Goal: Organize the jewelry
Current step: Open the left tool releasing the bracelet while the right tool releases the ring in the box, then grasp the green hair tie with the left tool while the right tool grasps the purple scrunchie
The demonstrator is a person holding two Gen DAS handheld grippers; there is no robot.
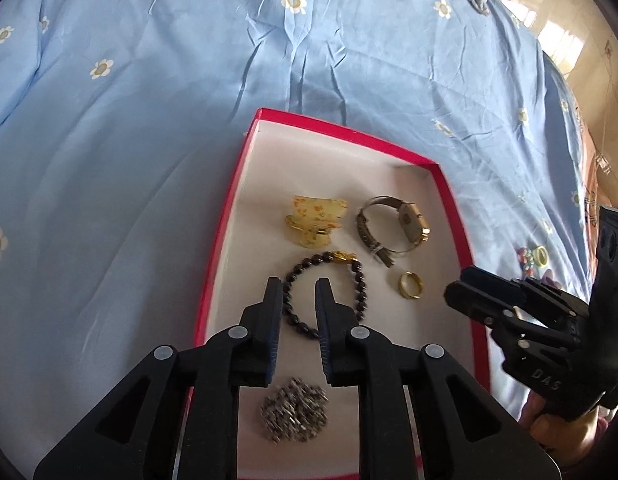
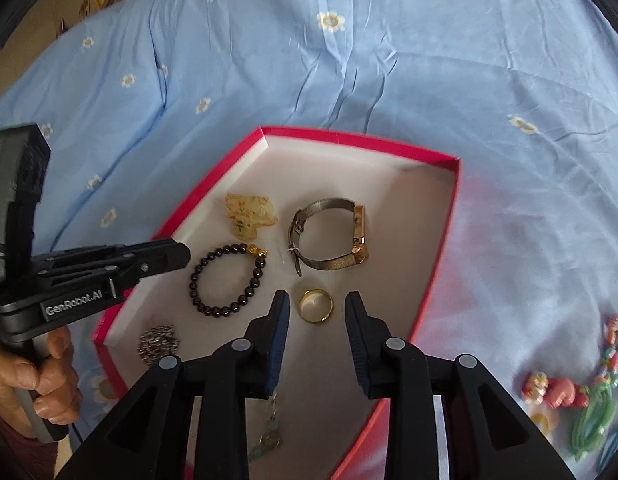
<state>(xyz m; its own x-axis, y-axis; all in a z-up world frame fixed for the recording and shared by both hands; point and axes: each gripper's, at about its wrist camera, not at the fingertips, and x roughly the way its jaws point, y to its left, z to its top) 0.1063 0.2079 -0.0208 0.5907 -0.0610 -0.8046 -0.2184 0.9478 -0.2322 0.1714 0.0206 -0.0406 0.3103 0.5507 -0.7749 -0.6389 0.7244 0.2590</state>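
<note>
The red tray [image 1: 461, 216] lies on a bed under a blue flowered sheet [image 1: 149, 120], in the lower centre of both wrist views.

Contents, left to right in the right wrist view:
- Silver chain [image 2: 159, 340], heaped at the lower-left corner of the tray.
- Dark bead bracelet [image 2: 229, 278], laid open as a loop.
- Yellow hair clip [image 2: 251, 214], above the bracelet.
- Watch [image 2: 329, 236], resting on its side, strap buckled.
- Gold ring [image 2: 316, 305], below the watch.

Left claw [image 1: 297, 280]: jaws slightly parted, nothing between the pads. In its own view it hangs over the bracelet [image 1: 325, 292], with the chain [image 1: 295, 410] below it in the frame.

Right claw [image 2: 317, 294]: jaws spread, nothing pinched. The ring shows in the gap between the fingertips, but contact cannot be confirmed. A small pendant [image 2: 269, 436] on a thin chain hangs down beside the lower end of the left-hand finger; what it hangs from is not visible.

Loose coloured pieces [image 2: 581, 392] remain on the sheet at the lower right of the right wrist view, outside the tray. The task therefore appears unfinished.

Hazards:
- The pendant may snag on a finger and be dragged out of the tray.
- The ring is small and smooth; a skewed closure could flick it away.
- The tray sits on soft bedding; downward pressure on a wall could tilt it and shift the contents.
- The two claws work close together and may collide.
</note>
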